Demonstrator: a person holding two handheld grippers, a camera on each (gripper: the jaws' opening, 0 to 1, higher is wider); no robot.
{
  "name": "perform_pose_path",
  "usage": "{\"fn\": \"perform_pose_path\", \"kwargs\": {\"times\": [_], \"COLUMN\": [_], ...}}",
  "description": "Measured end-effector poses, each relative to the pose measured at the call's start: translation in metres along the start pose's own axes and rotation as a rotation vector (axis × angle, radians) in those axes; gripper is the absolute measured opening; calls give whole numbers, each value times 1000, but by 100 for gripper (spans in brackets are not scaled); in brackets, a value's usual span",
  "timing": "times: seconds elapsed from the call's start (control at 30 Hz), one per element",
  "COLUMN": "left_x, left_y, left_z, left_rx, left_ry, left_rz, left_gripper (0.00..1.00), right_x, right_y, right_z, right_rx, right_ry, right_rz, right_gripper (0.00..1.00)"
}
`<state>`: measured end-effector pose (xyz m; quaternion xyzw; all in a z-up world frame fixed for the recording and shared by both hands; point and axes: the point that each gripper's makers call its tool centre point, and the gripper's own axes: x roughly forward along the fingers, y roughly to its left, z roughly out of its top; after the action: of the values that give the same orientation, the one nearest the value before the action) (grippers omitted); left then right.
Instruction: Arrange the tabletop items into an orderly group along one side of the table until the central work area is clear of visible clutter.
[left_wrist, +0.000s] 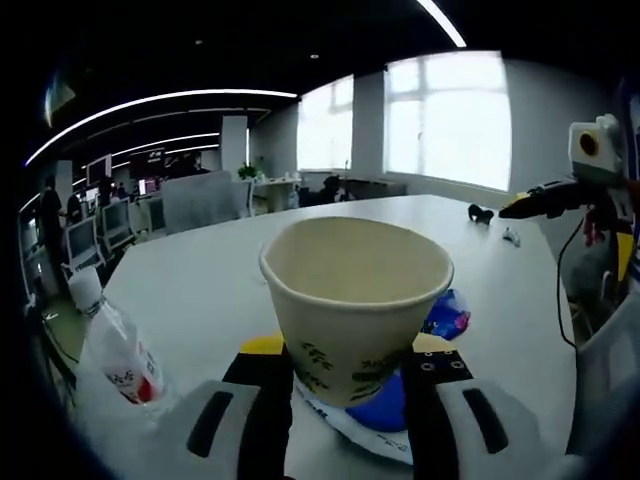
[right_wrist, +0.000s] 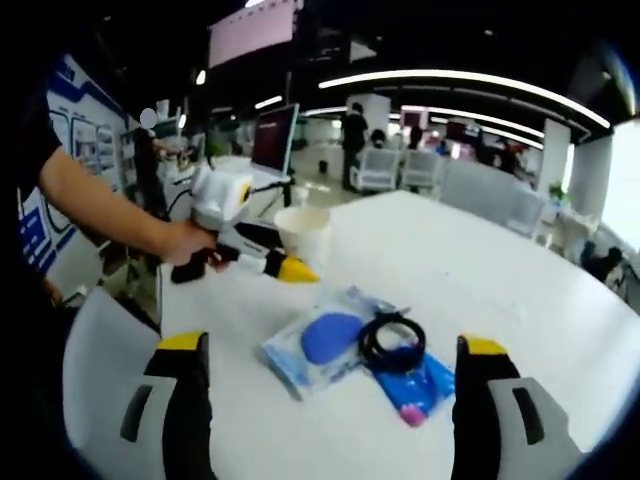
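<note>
The left tool (left_wrist: 350, 400) is clenched on a paper cup (left_wrist: 355, 305), its jaws pressing the cup's lower sides, so the step in hand looks like carrying the cup toward the edge group; the next move calls for setting it down upright beside the other items without squashing its thin wall. Just under and behind the cup lies a clear packet with a blue item (left_wrist: 385, 410), and off to the tool's left a plastic bottle (left_wrist: 115, 350) stands at the bench (left_wrist: 210, 290) edge. The right tool (right_wrist: 330, 400) is released, jaws wide apart and empty, with the packet (right_wrist: 320, 345) and a coiled black cable (right_wrist: 392, 342) lying just ahead between them, apart from both; farther on, the left tool holds the cup (right_wrist: 302, 235).
</note>
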<state>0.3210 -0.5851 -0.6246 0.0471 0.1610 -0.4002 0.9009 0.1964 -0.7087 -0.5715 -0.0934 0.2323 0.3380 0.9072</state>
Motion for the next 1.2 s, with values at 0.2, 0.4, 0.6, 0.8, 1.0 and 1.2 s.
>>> {"fn": "perform_pose_path", "kwargs": {"times": [0.2,0.4,0.6,0.8,1.0,1.2], "left_x": [7,11,13,17,21,30], "left_y": [11,23,37,49,59,71], "left_z": [-1,-3,-14,-24,-29,-33], "left_rx": [-19,-17,-44,-72,-84,-104], "left_ry": [-8,-14,2,13,17,18], "left_rz": [29,65,102,138,171,201], "left_gripper": [42,42,42,42,42,42], "right_x": [-6,-10,-14,-19,-20,-22], "right_y": [-5,-7,-3,-6,-7,-8], "right_z": [-11,-18,-30,-37,-43,-47], "right_rx": [33,57,75,91,94,88], "right_ry": [5,-3,9,13,20,27], "right_rz": [-19,-37,-42,-49,-44,-35], "right_gripper": [100,100,100,100,100,100]}}
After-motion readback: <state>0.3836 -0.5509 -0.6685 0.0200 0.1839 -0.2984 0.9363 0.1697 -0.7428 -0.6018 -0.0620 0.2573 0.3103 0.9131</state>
